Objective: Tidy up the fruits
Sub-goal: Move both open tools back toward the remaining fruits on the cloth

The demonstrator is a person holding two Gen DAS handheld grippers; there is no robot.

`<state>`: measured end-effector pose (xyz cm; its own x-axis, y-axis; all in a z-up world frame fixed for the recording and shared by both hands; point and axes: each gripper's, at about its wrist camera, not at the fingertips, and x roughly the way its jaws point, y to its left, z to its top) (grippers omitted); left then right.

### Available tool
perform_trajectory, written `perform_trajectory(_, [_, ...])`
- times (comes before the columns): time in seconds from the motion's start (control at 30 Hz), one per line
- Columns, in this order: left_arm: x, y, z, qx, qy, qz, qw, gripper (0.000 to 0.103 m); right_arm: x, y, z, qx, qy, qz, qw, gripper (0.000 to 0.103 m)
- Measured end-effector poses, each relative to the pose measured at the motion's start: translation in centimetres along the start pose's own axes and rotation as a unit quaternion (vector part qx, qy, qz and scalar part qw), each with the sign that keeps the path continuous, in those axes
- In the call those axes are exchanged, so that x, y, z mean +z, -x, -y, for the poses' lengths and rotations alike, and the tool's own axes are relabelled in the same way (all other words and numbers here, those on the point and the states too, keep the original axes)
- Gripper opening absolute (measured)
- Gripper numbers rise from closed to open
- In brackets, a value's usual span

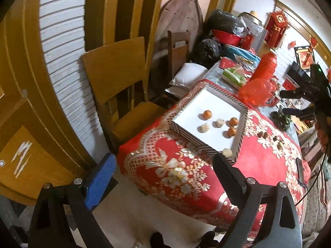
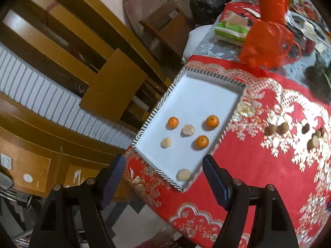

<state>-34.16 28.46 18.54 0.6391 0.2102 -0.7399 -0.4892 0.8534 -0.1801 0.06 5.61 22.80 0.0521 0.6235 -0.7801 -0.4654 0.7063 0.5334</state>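
Oranges (image 2: 202, 141) lie in striped tray (image 2: 153, 114)

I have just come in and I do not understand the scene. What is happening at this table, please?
A person is sorting fruit with two handheld grippers. The left gripper and right gripper both hang open and empty above the table's near edge. The striped tray already holds three small oranges and three pale peeled fruits. Several small brown fruits lie loose on the red tablecloth beside it.
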Motion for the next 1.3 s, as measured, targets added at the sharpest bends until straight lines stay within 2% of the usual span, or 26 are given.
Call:
perform_trajectory(0.1, [0.8, -0.7, 1.7, -0.018, -0.012, -0.01, 0.9997, 0.094, -1.2, 1.4, 2.5, 0.0, -0.02, 0.002, 1.0, 0.081])
perform_trajectory(0.17, [1.4, -0.7, 3.1, -0.034, -0.024, -0.008, 0.9991, 0.094, -2.0, 2.7, 4.6, -0.019, -0.04, 0.004, 0.999, 0.081])
perform_trajectory(0.3, [1.8, -0.9, 5.2, -0.061, -0.036, -0.015, 0.9974, 0.094, -3.1, 5.0, 7.8, -0.032, -0.074, 0.029, 0.996, 0.082])
perform_trajectory(0.57, [2.9, -3.1, 9.5, -0.103, -0.06, -0.047, 0.9918, 0.094, -6.0, 6.7, 12.2, -0.044, -0.092, 0.039, 0.994, 0.083])
perform_trajectory(0.8, [3.5, -7.7, 14.0, -0.104, -0.068, -0.084, 0.9887, 0.094, -8.3, 7.4, 17.6, -0.093, -0.089, 0.054, 0.99, 0.083])
perform_trajectory(0.93, [3.8, -10.4, 18.9, -0.107, -0.07, -0.095, 0.9872, 0.094, -8.8, 7.9, 21.3, -0.142, -0.057, 0.05, 0.987, 0.083])
perform_trajectory(1.03, [3.8, -12.7, 24.2, -0.115, -0.098, -0.113, 0.982, 0.094, -8.9, 7.9, 23.7, -0.16, -0.039, 0.032, 0.986, 0.083])
perform_trajectory(1.2, [3.3, -17.2, 32.5, -0.121, -0.151, -0.127, 0.9728, 0.094, -8.4, 7.9, 26.5, -0.137, -0.016, 0.021, 0.99, 0.083])
perform_trajectory(1.3, [2.7, -20.5, 35.8, -0.112, -0.183, -0.134, 0.9675, 0.094, -7.7, 7.6, 27.4, -0.115, 0.011, 0.02, 0.993, 0.083])
